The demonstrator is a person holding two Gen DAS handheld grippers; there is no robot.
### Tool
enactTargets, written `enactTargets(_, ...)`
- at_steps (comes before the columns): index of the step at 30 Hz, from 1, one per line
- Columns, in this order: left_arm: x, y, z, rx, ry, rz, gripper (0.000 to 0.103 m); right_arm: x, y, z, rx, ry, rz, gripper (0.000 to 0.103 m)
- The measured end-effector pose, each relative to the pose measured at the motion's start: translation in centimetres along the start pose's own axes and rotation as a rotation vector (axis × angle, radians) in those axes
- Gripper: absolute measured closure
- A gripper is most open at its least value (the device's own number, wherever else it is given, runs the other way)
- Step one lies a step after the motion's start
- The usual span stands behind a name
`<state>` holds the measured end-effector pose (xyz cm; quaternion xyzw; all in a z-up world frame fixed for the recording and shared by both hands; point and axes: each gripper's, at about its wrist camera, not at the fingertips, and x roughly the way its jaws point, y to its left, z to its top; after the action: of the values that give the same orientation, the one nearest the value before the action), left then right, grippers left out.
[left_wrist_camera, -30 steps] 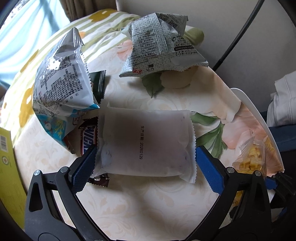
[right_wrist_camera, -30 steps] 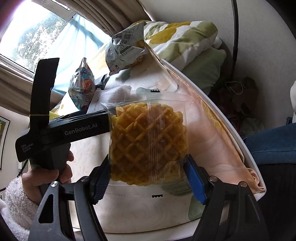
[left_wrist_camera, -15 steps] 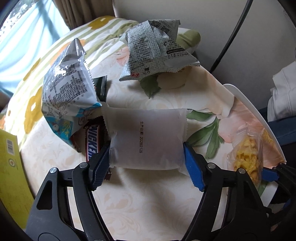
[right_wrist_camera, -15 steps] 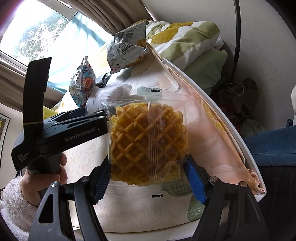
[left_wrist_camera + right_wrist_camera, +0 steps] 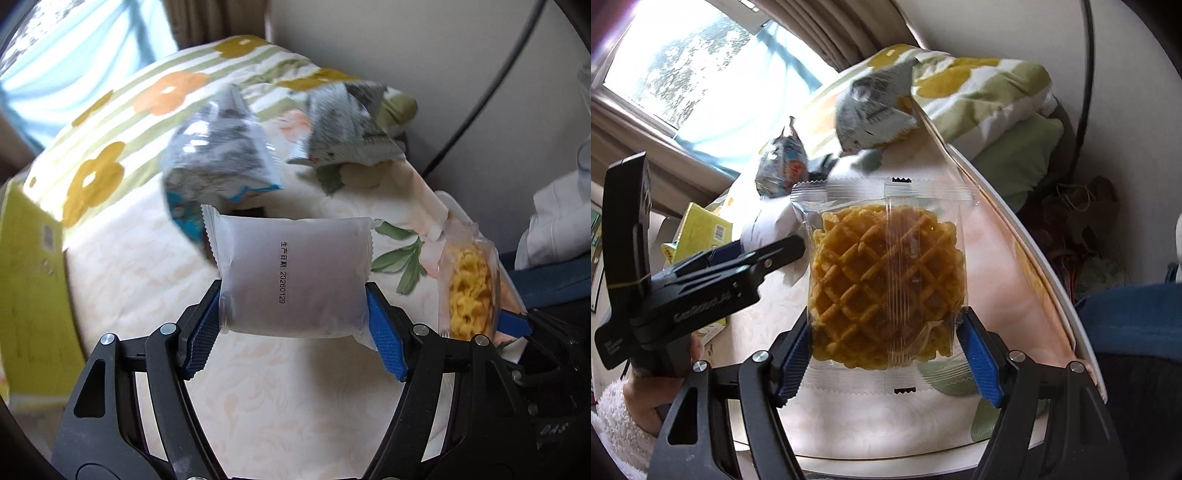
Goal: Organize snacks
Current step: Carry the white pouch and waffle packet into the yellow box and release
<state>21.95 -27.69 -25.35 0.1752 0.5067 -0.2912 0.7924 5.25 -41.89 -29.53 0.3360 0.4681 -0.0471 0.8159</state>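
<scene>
My left gripper (image 5: 293, 321) is shut on a frosted white snack packet (image 5: 291, 273) with a printed date, held lifted above the table. My right gripper (image 5: 886, 350) is shut on a clear bag of yellow waffle crisps (image 5: 886, 277), held upright above the table edge. That waffle bag also shows in the left wrist view (image 5: 471, 291) at the right. The left gripper also shows in the right wrist view (image 5: 713, 280), with the white packet (image 5: 768, 225) in it. Two silver chip bags (image 5: 221, 155) (image 5: 343, 129) stand on the table behind.
The round table (image 5: 1045, 273) has a floral cloth (image 5: 129, 266). A yellow-green box (image 5: 33, 280) stands at the left. A flowered cushion (image 5: 979, 88) lies beyond the table, and a black cable (image 5: 491, 81) runs along the wall. White clothing (image 5: 557, 218) is at the right.
My left gripper closed on the white packet and lifted it off the table, uncovering the chocolate bars' spot. The right gripper keeps the waffle bag and has moved little.
</scene>
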Motion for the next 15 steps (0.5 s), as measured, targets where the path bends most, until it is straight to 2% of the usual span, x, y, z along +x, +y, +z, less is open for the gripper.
enactTargets(9,-6.0,3.4,-0.4,-0.188,-0.108,0.07,0.033,-1.7,4.0,3.0,-0.163,-0.021,0.07,0.032)
enactTargets(15,-10.8,7.1,-1.6,-0.312,-0.199,0.125,0.033,-2.4,8.1,5.5,-0.28,-0.02,0.135,0.032)
